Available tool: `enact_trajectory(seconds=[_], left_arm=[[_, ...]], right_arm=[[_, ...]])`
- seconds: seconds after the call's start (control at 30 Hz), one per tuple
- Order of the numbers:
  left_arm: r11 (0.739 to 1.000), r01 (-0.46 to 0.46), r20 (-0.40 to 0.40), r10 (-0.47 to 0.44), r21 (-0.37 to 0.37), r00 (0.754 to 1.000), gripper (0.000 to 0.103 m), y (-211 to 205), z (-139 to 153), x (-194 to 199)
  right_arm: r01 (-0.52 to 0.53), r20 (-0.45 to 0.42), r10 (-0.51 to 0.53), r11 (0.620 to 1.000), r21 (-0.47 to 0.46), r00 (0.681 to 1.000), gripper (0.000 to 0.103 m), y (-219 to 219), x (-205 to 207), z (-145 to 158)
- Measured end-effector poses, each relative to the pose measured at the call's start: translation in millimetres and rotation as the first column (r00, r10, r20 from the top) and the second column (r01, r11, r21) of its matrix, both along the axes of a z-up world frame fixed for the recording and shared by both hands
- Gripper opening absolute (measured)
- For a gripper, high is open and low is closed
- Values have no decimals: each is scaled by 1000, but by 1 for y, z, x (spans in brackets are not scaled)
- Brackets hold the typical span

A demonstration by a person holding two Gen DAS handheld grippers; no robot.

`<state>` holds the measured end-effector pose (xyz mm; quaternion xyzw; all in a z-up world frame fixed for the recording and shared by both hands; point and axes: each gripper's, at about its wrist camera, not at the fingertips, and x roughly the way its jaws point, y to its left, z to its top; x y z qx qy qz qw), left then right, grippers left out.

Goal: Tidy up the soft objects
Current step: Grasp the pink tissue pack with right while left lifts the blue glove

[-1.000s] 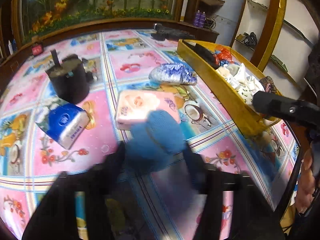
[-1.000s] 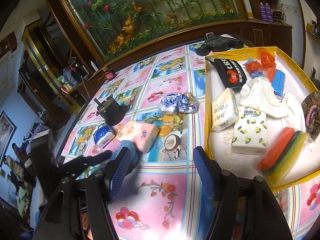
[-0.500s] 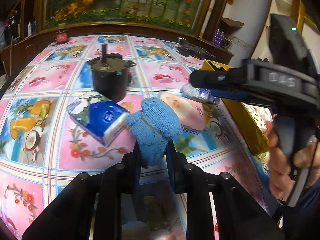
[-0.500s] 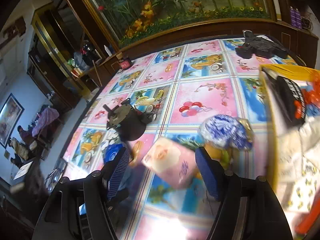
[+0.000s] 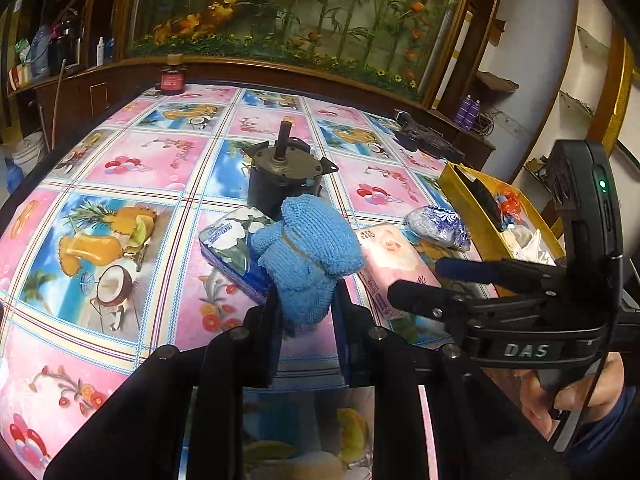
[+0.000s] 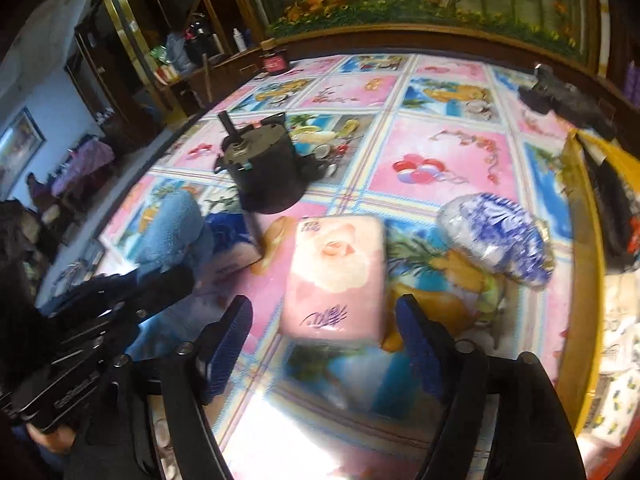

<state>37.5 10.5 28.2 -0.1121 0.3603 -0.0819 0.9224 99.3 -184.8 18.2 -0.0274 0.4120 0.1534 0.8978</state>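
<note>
My left gripper is shut on a blue knitted cloth and holds it above the table. The cloth also shows in the right wrist view. My right gripper is open, its fingers on either side of the near end of a pink tissue pack, which also shows in the left wrist view. A blue tissue pack lies behind the cloth. A blue-and-white wrapped bundle lies to the right. The yellow box holds several soft items.
A black motor stands upright on the flowered tablecloth behind the blue pack. A black object lies at the far right of the table. A red jar sits at the far edge.
My right gripper has come down and forward over the pink tissue pack. My left gripper still holds the blue cloth and has turned a little to the left.
</note>
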Motion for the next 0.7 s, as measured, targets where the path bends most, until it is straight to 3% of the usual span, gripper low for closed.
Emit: enact_trajectory(seconds=[0.17, 0.2, 0.27, 0.3, 0.7], left_arm=[[1000, -2, -10, 2, -1, 1000, 19, 0, -1, 0], [1000, -1, -13, 1, 0, 1000, 19, -1, -2, 0], [1000, 3, -12, -3, 5, 1000, 19, -2, -2, 0], [1000, 5, -10, -5, 9, 1000, 19, -3, -2, 0], [998, 55, 21, -55, 26, 998, 19, -16, 2, -4]], right_arm=[[22, 3, -22, 999, -28, 1000, 77, 17, 10, -7], [24, 15, -23, 998, -57, 1000, 72, 24, 10, -11], [36, 22, -33, 992, -121, 999, 52, 31, 9, -19], [36, 42, -32, 992, -117, 999, 51, 31, 6, -18], [106, 182, -129, 986, 129, 975, 49, -21, -19, 6]])
